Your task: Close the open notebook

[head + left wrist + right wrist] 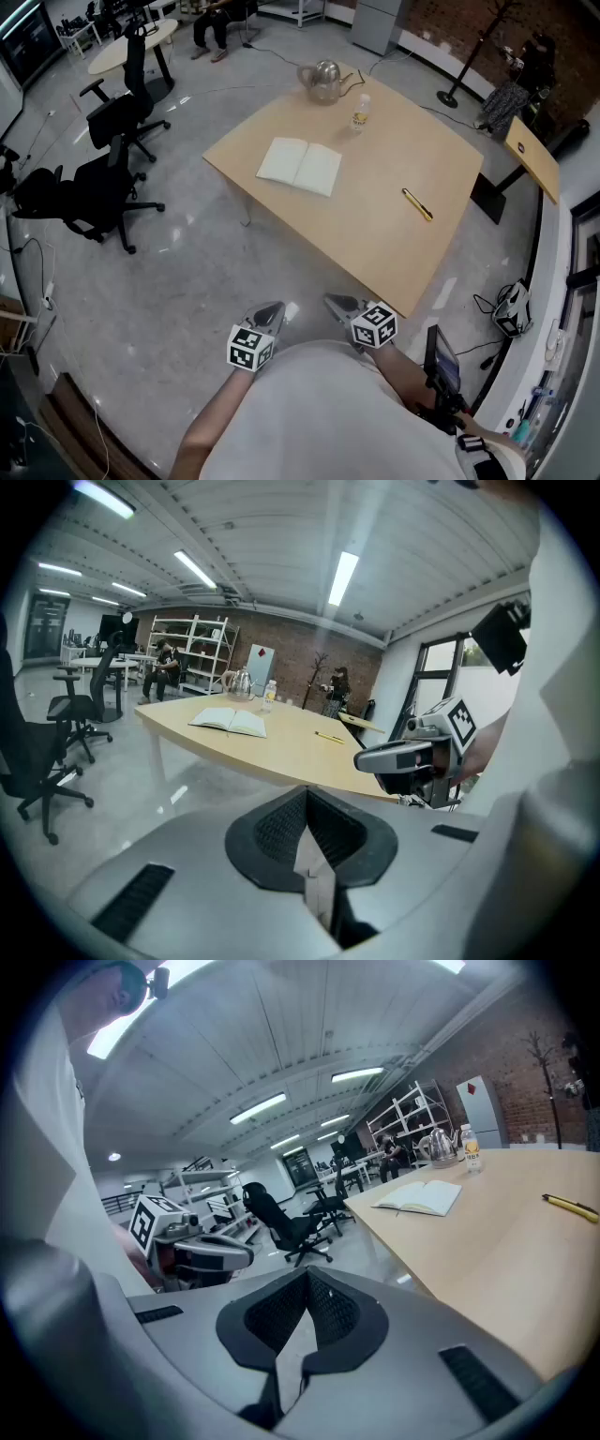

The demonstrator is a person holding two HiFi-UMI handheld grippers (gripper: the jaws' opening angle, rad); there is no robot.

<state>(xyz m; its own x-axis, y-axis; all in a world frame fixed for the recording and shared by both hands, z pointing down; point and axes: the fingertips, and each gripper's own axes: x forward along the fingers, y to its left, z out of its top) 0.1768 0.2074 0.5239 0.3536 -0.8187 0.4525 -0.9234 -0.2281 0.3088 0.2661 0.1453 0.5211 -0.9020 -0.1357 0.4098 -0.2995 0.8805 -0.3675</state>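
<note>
The open notebook lies flat with white pages up on the far left part of the wooden table. It also shows far off in the left gripper view as the notebook, and in the right gripper view as the notebook. Both grippers hang close to the person's body, well short of the table's near edge. My left gripper is shut with nothing in it, and my right gripper is shut and empty too. Each one sees the other: the right gripper and the left gripper.
A yellow pen lies on the table's right side. A small bottle and a metal kettle stand at the far edge. Black office chairs are on the left, and a round table is beyond them.
</note>
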